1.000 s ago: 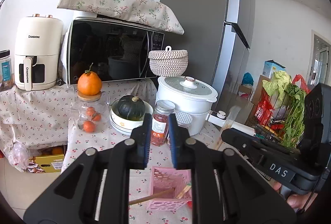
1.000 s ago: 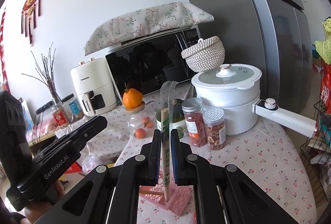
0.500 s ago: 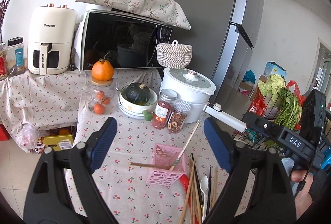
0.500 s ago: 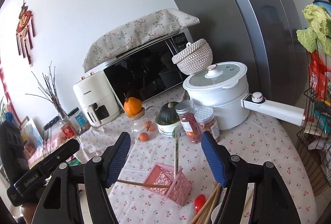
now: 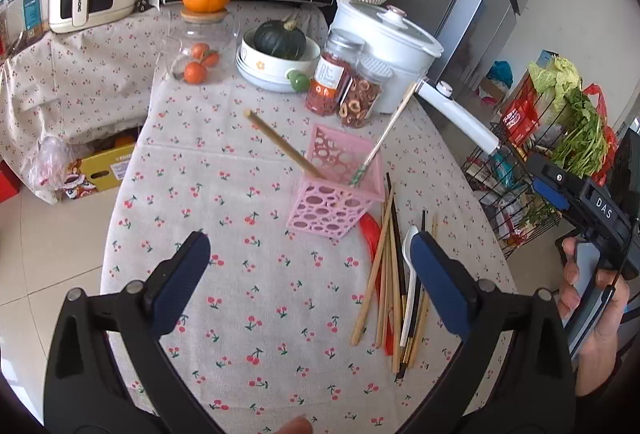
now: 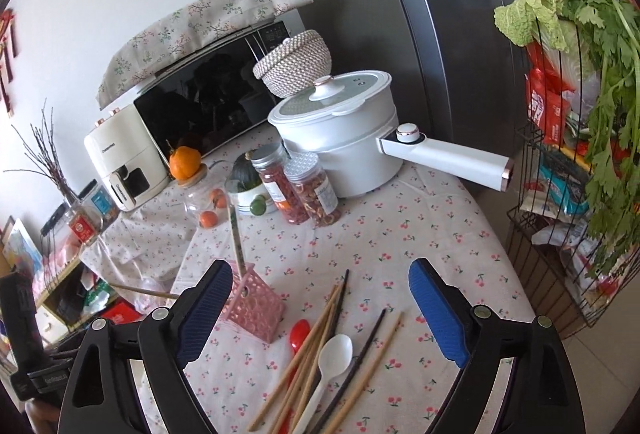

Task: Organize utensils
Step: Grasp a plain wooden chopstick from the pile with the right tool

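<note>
Both grippers have let go and drawn back: a second ago the right gripper (image 6: 320, 308) was clamped on a patterned chopstick over the basket and the left gripper (image 5: 308, 270) was pinched together, and now each hangs wide apart and empty above the cloth. That chopstick (image 5: 382, 137) now leans in the pink basket (image 5: 336, 201) beside a plain wooden chopstick (image 5: 280, 143), so I would judge two pieces stowed and the bulk of the job left. The basket is a small square tub of thin plastic pierced with oval holes, light enough to tip if nudged. Just beside it, towards the right gripper, lies the loose pile of chopsticks (image 6: 320, 350): slim pale wooden sticks and a few dark lacquered ones, crossed over one another, with a glossy white plastic spoon (image 6: 332, 358) on top and a red spoon (image 6: 298, 334) half buried. All of it rests on a soft cherry-print tablecloth (image 5: 248, 298), where thin sticks lie flat and could be awkward to pinch.
</note>
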